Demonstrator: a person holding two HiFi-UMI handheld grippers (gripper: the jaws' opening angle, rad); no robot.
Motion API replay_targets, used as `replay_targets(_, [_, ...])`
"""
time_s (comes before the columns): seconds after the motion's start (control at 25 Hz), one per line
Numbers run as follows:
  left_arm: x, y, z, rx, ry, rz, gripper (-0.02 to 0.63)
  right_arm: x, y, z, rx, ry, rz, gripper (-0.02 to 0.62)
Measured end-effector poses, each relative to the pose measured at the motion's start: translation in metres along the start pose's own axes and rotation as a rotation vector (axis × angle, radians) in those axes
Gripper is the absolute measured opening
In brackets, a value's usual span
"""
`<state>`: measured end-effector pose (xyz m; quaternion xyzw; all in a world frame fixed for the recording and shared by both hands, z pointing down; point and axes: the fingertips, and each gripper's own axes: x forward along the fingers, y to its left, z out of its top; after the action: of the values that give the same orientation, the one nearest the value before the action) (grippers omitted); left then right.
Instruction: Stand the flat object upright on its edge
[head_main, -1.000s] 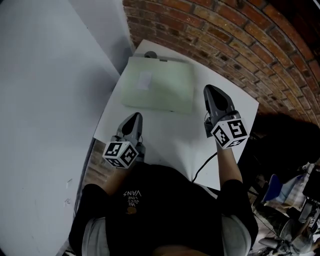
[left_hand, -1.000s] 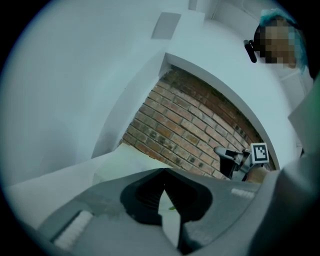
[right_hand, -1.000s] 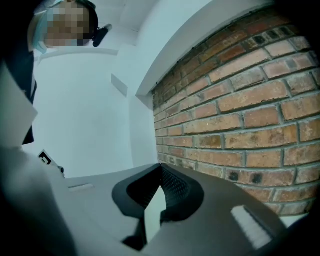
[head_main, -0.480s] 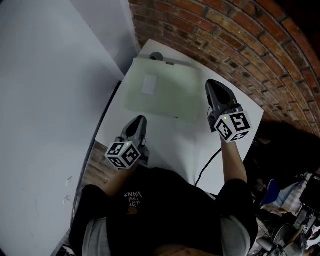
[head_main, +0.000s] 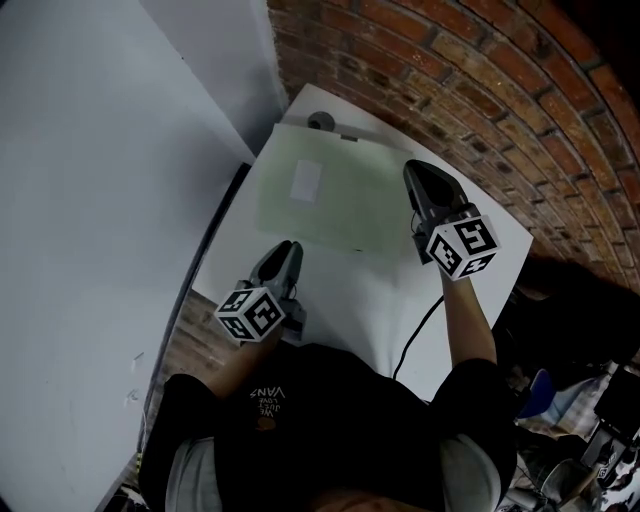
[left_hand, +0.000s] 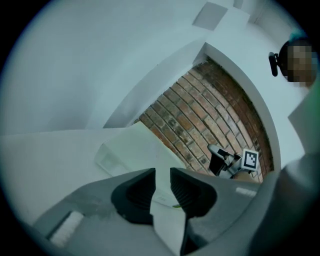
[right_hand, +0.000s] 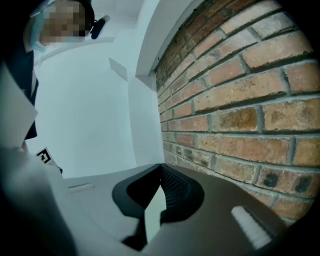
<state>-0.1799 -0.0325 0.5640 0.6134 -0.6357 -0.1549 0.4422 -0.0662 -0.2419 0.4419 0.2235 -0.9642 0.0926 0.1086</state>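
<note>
The pale green flat object (head_main: 335, 200) lies flat on the white table (head_main: 350, 290), at the far side close to the brick wall (head_main: 480, 90), with a small white label (head_main: 305, 181) on its upper face; the left gripper view shows it (left_hand: 135, 150) ahead of the jaws, face up. A small round grey thing (head_main: 320, 121) sits just beyond its far edge. The right gripper (head_main: 412, 170) hangs over the object's right edge, whether touching it I cannot tell; its jaws are pressed together with nothing between them (right_hand: 160, 169). The left gripper (head_main: 287, 248) is over the bare table on the near side of the object, apart from it; its jaws are opening, a narrow gap between them, holding nothing (left_hand: 162, 182). A dark cable (head_main: 415, 330) runs across the table below the right gripper
</note>
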Motion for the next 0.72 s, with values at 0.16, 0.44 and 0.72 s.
replay_targets(0.16, [0.006,0.004,-0.008,-0.086,0.022,0.001,0.114,0.012,-0.007,-0.005,-0.003,0.034,0.028,0.003])
replay_targets(0.44, [0.013,0.014,-0.015,-0.173,0.048,0.021,0.198,0.034,-0.014,-0.012,-0.016,0.108,0.064,0.092])
replay_targets(0.72, [0.017,0.022,-0.020,-0.252,0.060,0.054,0.278,0.062,-0.004,-0.033,-0.090,0.242,0.172,0.191])
